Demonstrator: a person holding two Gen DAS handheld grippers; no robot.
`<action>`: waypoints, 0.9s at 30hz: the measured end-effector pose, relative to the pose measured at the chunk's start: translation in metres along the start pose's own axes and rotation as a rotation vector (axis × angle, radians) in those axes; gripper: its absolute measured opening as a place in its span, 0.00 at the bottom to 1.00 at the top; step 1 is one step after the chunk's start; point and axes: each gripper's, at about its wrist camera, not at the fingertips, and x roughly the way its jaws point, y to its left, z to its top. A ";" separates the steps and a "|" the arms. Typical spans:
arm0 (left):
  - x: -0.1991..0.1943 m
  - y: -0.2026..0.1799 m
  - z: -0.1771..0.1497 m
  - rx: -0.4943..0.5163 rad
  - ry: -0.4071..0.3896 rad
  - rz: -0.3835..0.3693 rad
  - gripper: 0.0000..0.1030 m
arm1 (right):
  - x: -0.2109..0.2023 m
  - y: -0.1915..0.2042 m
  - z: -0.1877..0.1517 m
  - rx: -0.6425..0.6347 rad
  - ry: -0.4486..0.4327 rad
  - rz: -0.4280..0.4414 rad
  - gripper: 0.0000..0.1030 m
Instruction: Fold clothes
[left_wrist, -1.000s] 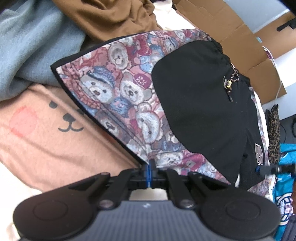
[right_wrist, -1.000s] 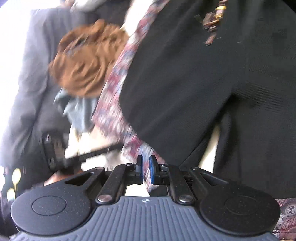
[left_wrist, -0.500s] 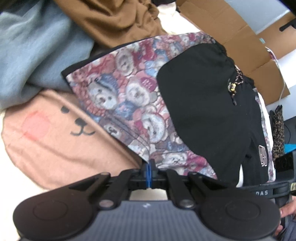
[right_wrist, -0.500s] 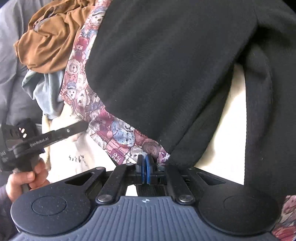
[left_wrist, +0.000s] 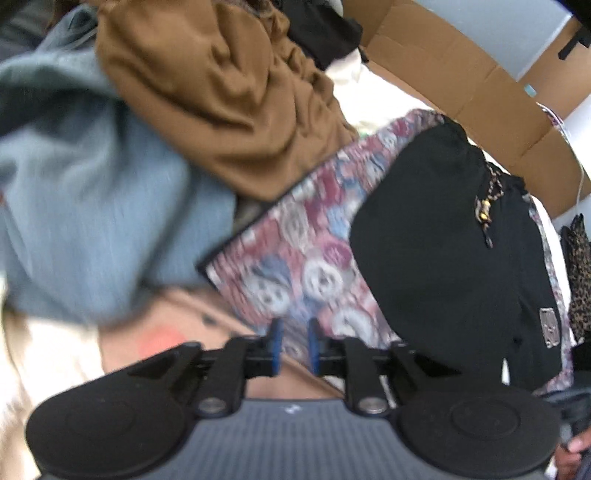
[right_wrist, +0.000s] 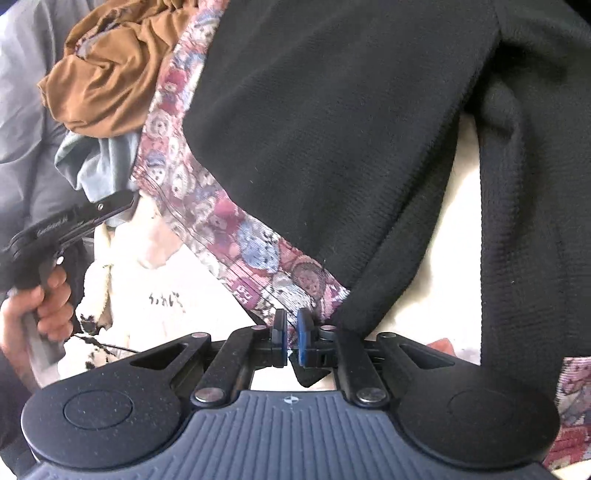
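Shorts (left_wrist: 443, 240), black with teddy-print panels, are laid flat beside the clothes pile (left_wrist: 147, 147); the left gripper (left_wrist: 293, 343) is parted, released. Right gripper (right_wrist: 291, 338): slightly parted at the hem, nothing gripped. Both should be withdrawn level, so the fold is undisturbed.

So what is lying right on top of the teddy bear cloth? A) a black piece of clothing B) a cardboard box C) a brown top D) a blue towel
A: the black garment is spread over the teddy bear patterned cloth, which shows along its edge in both views; the brown top is bunched up beside it.
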 end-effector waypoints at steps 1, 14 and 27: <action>0.001 0.001 0.004 0.003 -0.005 0.021 0.29 | -0.004 0.001 0.001 -0.001 -0.013 0.004 0.05; 0.006 0.012 0.028 0.087 -0.065 0.151 0.37 | -0.033 -0.001 0.008 -0.005 -0.095 -0.012 0.06; 0.023 0.022 0.028 0.142 -0.022 0.162 0.35 | -0.037 -0.004 0.009 -0.014 -0.115 -0.019 0.27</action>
